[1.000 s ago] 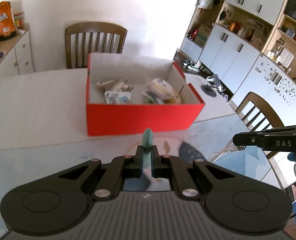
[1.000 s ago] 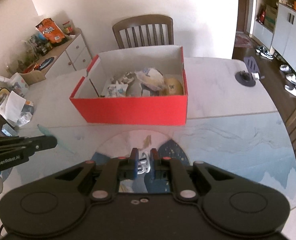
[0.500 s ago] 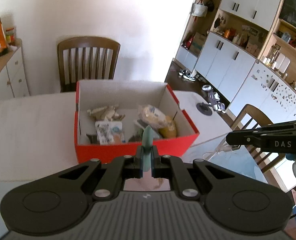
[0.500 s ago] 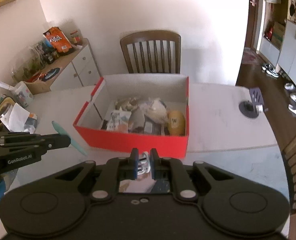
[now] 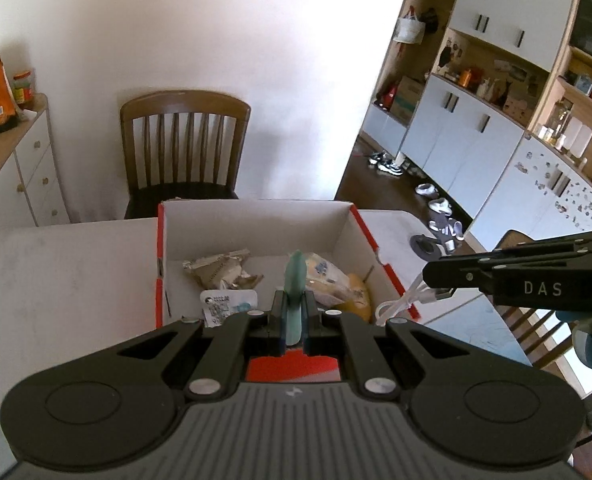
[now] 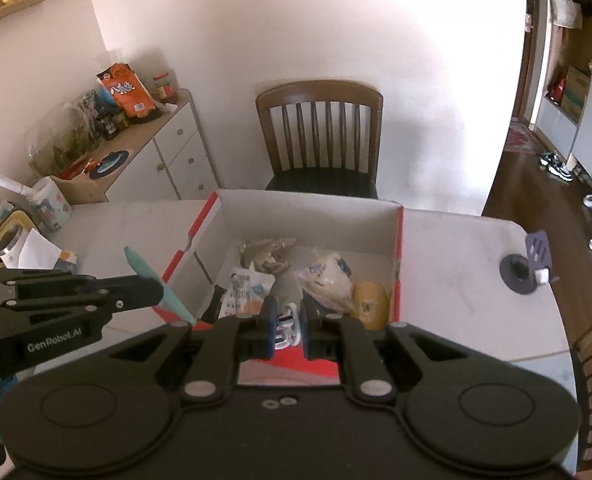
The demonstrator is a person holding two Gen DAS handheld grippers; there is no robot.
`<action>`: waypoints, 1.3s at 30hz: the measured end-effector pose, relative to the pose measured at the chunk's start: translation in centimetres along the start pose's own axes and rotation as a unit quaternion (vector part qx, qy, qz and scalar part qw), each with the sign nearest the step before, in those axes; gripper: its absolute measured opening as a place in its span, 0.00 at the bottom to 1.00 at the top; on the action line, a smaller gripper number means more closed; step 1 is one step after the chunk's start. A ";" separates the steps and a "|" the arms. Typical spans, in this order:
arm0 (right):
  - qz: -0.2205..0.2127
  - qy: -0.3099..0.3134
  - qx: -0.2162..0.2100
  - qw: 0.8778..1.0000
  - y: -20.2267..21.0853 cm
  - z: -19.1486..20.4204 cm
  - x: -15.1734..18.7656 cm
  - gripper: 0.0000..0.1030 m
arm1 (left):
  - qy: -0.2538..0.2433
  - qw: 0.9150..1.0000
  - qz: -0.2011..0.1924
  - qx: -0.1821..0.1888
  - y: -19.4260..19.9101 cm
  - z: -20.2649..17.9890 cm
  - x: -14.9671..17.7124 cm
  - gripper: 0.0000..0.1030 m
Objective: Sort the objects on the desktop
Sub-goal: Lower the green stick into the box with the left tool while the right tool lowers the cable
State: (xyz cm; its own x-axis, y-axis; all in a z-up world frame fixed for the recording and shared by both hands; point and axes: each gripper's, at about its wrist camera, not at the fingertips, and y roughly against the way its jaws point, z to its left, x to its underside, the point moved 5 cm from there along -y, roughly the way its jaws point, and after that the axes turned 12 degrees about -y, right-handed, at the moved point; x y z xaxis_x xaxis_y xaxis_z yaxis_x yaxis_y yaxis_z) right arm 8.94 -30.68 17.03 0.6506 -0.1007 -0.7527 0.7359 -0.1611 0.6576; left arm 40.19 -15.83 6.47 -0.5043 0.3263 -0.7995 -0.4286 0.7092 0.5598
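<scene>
A red shoebox (image 5: 159,264) (image 6: 396,288) with white inside walls stands on the table and holds several snack packets and a yellow bun (image 6: 369,304). My left gripper (image 5: 294,316) is shut on a slim teal pen (image 5: 295,280) and holds it over the box's near edge; the pen also shows in the right wrist view (image 6: 152,280). My right gripper (image 6: 287,322) is shut on a coiled white cable (image 6: 286,326), also above the near edge. The cable shows hanging from it in the left wrist view (image 5: 409,300).
A wooden chair (image 5: 184,148) (image 6: 319,136) stands behind the table. A white sideboard (image 6: 168,152) with snacks is at left. A black round stand (image 6: 521,268) sits on the table's right side. Clutter with paper (image 6: 28,240) lies at far left.
Both grippers have risen and moved forward with their loads, from above the table in front of the box to over its near edge.
</scene>
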 end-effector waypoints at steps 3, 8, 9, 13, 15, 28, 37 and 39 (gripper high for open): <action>-0.001 0.000 -0.004 1.000 -1.2 0.4 -0.7 0.11 | 0.001 1.000 0.005 -0.007 -1.1 0.7 -0.4 0.06; 0.010 -0.012 -0.010 1.000 -3.9 0.6 -1.2 0.11 | -0.001 1.000 0.017 -0.017 -3.3 1.8 -0.5 0.06; 0.013 -0.015 -0.010 1.000 -4.4 0.5 -1.1 0.11 | -0.002 1.000 0.021 -0.017 -3.9 1.9 -0.5 0.06; 0.030 -0.017 -0.005 0.999 -6.6 0.7 -0.7 0.11 | 0.000 0.999 0.037 -0.021 -5.6 2.7 -0.1 0.06; 0.037 -0.020 -0.007 0.999 -7.5 0.6 -0.5 0.11 | 0.000 0.999 0.045 -0.022 -6.3 2.9 0.1 0.06; 0.071 -0.045 -0.010 0.996 -11.9 0.0 0.9 0.11 | -0.024 0.995 0.094 -0.018 -10.5 3.1 1.8 0.06; 0.097 -0.054 0.006 0.994 -14.1 -2.1 2.1 0.13 | -0.032 0.992 0.120 -0.005 -12.8 2.4 2.5 0.06; 0.097 -0.054 0.010 0.994 -14.1 -2.4 2.2 0.15 | -0.032 0.992 0.125 -0.002 -13.2 2.3 2.7 0.06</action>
State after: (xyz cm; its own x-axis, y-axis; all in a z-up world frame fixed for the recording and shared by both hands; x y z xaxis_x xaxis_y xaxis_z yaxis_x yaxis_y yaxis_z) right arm 0.45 -26.31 6.12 0.7556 -0.2355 -0.6112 0.5940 -0.1470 0.7910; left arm 46.22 -22.88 -3.58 -0.5470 0.5301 -0.6479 -0.3000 0.5984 0.7429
